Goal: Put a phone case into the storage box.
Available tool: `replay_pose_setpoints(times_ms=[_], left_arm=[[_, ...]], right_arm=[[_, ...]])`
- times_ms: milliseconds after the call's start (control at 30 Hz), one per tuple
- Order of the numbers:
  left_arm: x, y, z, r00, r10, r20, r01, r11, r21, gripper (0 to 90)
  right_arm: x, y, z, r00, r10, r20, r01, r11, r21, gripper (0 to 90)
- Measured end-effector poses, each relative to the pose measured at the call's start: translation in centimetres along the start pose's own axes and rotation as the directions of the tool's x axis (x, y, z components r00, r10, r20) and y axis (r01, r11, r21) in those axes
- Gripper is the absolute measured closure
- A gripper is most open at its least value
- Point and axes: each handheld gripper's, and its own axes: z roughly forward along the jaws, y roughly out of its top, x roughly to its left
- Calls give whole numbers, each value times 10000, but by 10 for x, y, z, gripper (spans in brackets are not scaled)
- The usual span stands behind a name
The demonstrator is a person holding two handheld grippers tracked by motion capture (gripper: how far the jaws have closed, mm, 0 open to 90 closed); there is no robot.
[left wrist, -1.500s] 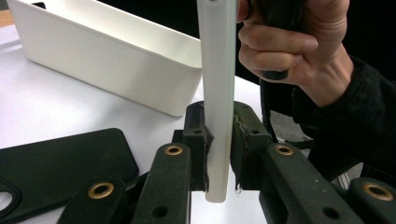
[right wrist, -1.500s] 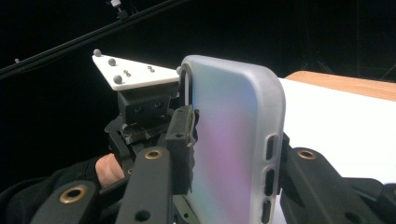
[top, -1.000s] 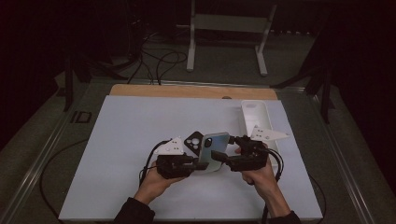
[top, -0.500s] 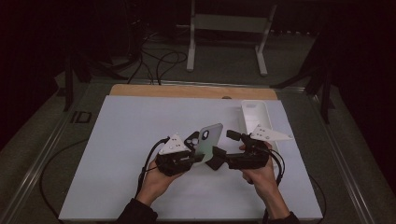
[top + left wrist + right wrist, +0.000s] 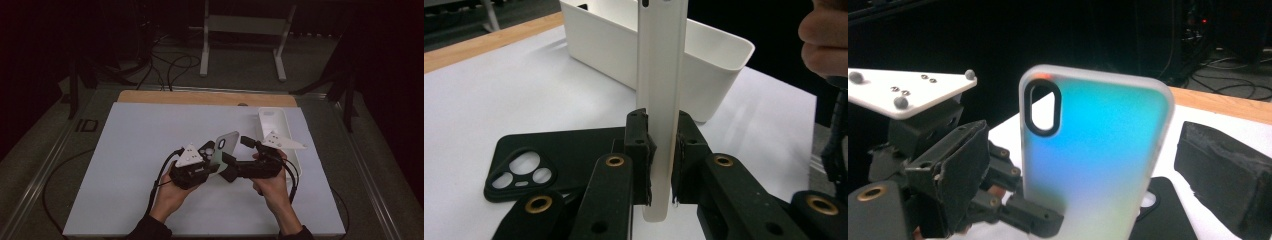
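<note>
My left gripper [image 5: 215,162] [image 5: 660,150] is shut on the lower edge of a translucent, blue-green iridescent phone case [image 5: 226,145] [image 5: 661,75] [image 5: 1093,150] and holds it upright above the white table. The right gripper [image 5: 236,157] [image 5: 1090,170] faces it from the right. Its jaws have just been opening and now stand wide on either side of the case, with the pads [image 5: 1223,170] clear of it. A black phone case [image 5: 549,155] [image 5: 1163,220] with a three-hole camera cut-out lies flat on the table under the grippers.
A long white tray [image 5: 272,112] [image 5: 704,65] stands on the table just beyond and right of the grippers. A wooden strip [image 5: 200,97] runs along the far edge of the white table top [image 5: 125,165]. Cables trail from both grippers toward the person.
The iridescent case has tilted from lying fairly flat between the two grippers to standing upright in the left one. The right gripper's jaws have spread apart and let go of it.
</note>
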Motion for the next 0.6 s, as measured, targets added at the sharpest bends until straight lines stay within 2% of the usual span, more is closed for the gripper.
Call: replay_pose_setpoints(times_ms=[167, 300, 367, 467, 600], left_arm=[[-5, 1, 4, 9999, 119, -84, -119, 9999, 65, 808], [-8, 2, 6, 9999, 137, -26, -137, 9999, 78, 807], [-9, 2, 6, 9999, 134, -17, -134, 9999, 86, 808], [-12, 2, 8, 9999, 146, -71, -145, 9998, 135, 808], [-18, 3, 11, 9993, 333, -143, -329, 9992, 212, 808]], right_arm=[[5, 1, 7, 9974, -52, 714, 45, 9999, 109, 83], [6, 2, 9, 9961, 186, 865, -186, 9998, -4, 84], [7, 2, 9, 9948, 247, 988, -238, 9997, -99, 123], [7, 1, 10, 9929, 346, 1138, -331, 9993, -156, 127], [8, 1, 12, 9901, 299, 1374, -278, 9995, -173, 127]])
